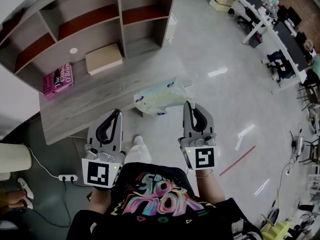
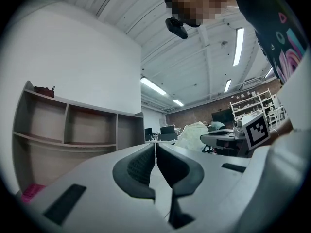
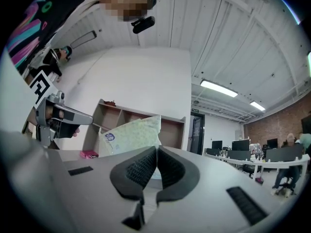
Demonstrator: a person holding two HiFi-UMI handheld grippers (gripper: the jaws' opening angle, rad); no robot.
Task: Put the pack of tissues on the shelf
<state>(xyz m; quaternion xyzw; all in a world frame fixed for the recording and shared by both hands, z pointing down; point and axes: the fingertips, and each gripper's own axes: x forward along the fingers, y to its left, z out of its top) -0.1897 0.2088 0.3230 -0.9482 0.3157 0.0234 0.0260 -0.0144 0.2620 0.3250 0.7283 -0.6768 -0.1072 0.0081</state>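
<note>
The pack of tissues, in pale green film with a blue mark, hangs over the near right edge of the grey wooden table. My right gripper is shut, its tips pinching the pack's right end. In the right gripper view the pack rises just past the closed right gripper. My left gripper is shut with nothing in it and stays to the left of the pack and apart from it; its view shows the left gripper with both pads together. The open shelf stands behind the table.
A pink packet and a tan box lie at the back of the table. A white power strip and its cable lie on the floor at the left. Office desks with seated people line the far right, across bare grey floor.
</note>
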